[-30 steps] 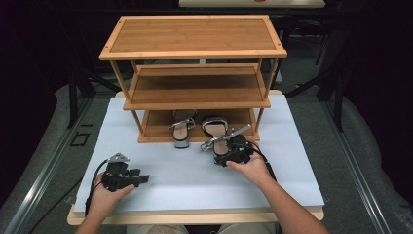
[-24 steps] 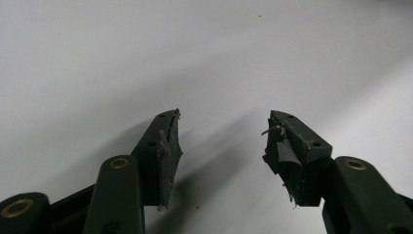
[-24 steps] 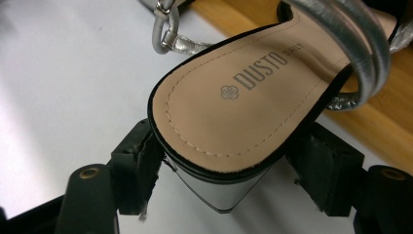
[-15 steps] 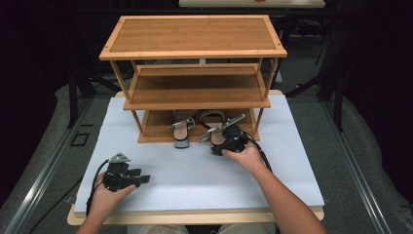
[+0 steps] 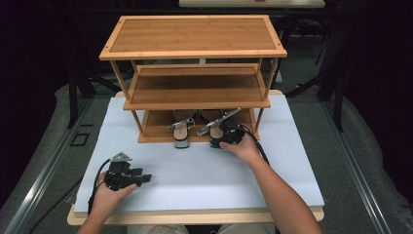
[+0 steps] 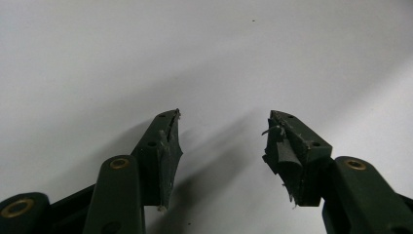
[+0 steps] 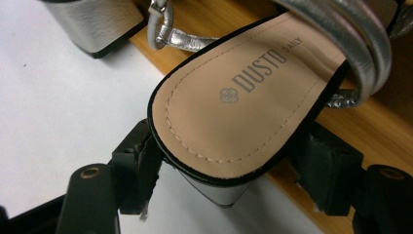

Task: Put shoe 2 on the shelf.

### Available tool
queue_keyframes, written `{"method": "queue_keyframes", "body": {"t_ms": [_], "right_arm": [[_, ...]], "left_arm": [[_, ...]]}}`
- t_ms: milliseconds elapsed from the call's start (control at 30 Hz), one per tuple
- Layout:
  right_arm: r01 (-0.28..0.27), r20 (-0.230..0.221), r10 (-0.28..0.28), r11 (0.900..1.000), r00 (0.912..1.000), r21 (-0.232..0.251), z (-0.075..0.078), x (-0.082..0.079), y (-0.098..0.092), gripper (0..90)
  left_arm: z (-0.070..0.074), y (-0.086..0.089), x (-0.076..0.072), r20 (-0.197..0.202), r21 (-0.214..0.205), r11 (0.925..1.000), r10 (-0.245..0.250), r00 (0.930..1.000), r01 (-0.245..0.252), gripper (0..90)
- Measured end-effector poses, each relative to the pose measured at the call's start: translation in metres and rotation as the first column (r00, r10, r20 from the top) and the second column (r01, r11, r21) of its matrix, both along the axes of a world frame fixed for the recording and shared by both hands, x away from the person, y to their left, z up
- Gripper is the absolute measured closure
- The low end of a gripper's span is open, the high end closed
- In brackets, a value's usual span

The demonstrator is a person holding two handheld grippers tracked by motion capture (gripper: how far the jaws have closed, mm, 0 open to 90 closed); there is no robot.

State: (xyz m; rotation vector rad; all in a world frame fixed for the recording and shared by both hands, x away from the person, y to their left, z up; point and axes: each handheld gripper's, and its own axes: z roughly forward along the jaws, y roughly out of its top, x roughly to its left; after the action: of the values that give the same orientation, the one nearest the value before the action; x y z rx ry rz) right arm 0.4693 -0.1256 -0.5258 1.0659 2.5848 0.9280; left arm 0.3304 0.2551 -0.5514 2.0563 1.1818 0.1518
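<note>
From the high view I see a three-shelf wooden rack (image 5: 195, 48) at the far side of the white table (image 5: 204, 170). Two sandals sit on its bottom shelf, side by side, both with long axes running front to back: heels toward me at the shelf's front edge, toes pointing in under the rack. The left sandal (image 5: 181, 130) stands free. The right sandal (image 5: 214, 127) has my right gripper (image 5: 220, 138) at its heel, with my right hand (image 5: 243, 148) behind it. My left gripper (image 5: 127, 176) rests low on the near left of the table, well apart from the rack, held in my left hand (image 5: 109, 192).

In the left gripper view, the left gripper (image 6: 221, 141) has its jaws spread wide with nothing between them, over bare white table.

In the right gripper view, the right gripper (image 7: 229, 168) has its jaws on either side of the right sandal's (image 7: 234, 107) heel end; the left jaw touches the sole edge, and I cannot tell whether the grip is firm. The insole reads "DUSTO DAILY". Silver straps (image 7: 350, 34) cross above. The left sandal's block heel (image 7: 92, 24) stands just beside, overhanging the shelf (image 7: 204, 19) edge.
</note>
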Motion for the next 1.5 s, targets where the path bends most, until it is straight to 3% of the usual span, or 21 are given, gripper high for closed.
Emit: {"method": "queue_keyframes", "body": {"t_ms": [67,100,233,300,333,367,400,500,667,867,1067,1167,1267,1467,1500], "right_arm": [[0.014,0.0,-0.014,0.9998,0.9999,0.011,-0.001,0.003,0.002,30.4],[-0.026,-0.067,0.021,0.9975,0.9975,-0.065,0.006,0.005,0.0,30.4],[0.009,-0.054,-0.012,0.9988,0.9985,-0.048,0.005,0.003,0.004,30.4],[0.01,-0.082,-0.015,0.9978,0.9965,-0.066,0.005,0.002,0.004,30.4],[0.038,-0.014,-0.038,0.9993,0.9992,0.008,-0.002,0.002,0.006,30.3],[0.037,-0.015,-0.037,0.9993,0.9992,0.003,-0.001,0.002,0.005,30.2],[0.045,-0.009,-0.045,0.9985,0.999,0.032,-0.004,0.002,0.005,29.9],[0.042,-0.008,-0.042,0.9988,0.9991,0.025,-0.006,-0.002,0.005,25.4],[0.054,-0.017,-0.054,0.9985,0.9984,0.012,-0.006,-0.011,0.002,25.5],[0.035,0.04,-0.033,0.999,0.9986,-0.028,0.006,-0.027,-0.001,26.1],[0.009,0.029,-0.007,0.9984,0.9995,-0.057,0.007,-0.036,-0.001,30.2],[0.024,0.026,-0.023,0.999,0.9994,-0.038,0.005,-0.037,-0.003,32.1],[0.052,0.003,-0.052,0.9986,0.9986,0.012,0.003,-0.038,-0.009,33.1],[0.062,0.041,-0.063,0.9977,0.9972,0.029,0.003,-0.036,-0.012,33.3],[0.059,0.043,-0.061,0.9976,0.9972,0.036,0.003,-0.035,-0.011,33.3]], "left_arm": [[0.0,-0.002,0.0,0.0,0.006,1.0,-0.006,1.0,0.006,45.8],[0.0,-0.003,0.0,0.001,0.006,1.0,-0.006,1.0,0.006,45.8],[0.0,-0.004,0.0,0.003,0.004,0.9999,-0.011,0.9999,0.011,45.8],[0.0,-0.005,0.001,0.001,0.0,0.9999,-0.011,0.9999,0.011,45.8],[0.0,-0.005,0.002,0.001,0.0,0.9999,-0.011,0.9999,0.011,45.8],[0.0,-0.006,0.002,0.008,0.001,0.9999,-0.015,0.9999,0.015,45.8],[0.001,-0.007,0.002,0.016,0.005,0.9998,-0.019,0.9997,0.019,45.8],[0.002,-0.009,0.003,0.035,0.014,0.9997,-0.022,0.9991,0.022,45.8],[0.004,-0.009,0.009,0.052,0.006,1.0,-0.006,0.9986,0.006,45.8],[0.006,-0.011,0.026,0.043,-0.031,0.9993,0.021,0.9988,-0.02,43.9],[0.011,-0.025,0.049,0.028,-0.058,0.9981,0.025,0.9993,-0.024,43.0],[0.015,-0.038,0.058,0.035,-0.03,0.9995,0.011,0.9993,-0.01,43.1],[0.018,-0.05,0.068,0.039,-0.01,0.9999,-0.01,0.9992,0.01,43.2],[0.025,-0.074,0.087,0.055,-0.006,0.9991,-0.041,0.9976,0.042,41.4],[0.025,-0.078,0.089,0.056,0.01,0.9988,-0.048,0.9973,0.047,40.4]]}}
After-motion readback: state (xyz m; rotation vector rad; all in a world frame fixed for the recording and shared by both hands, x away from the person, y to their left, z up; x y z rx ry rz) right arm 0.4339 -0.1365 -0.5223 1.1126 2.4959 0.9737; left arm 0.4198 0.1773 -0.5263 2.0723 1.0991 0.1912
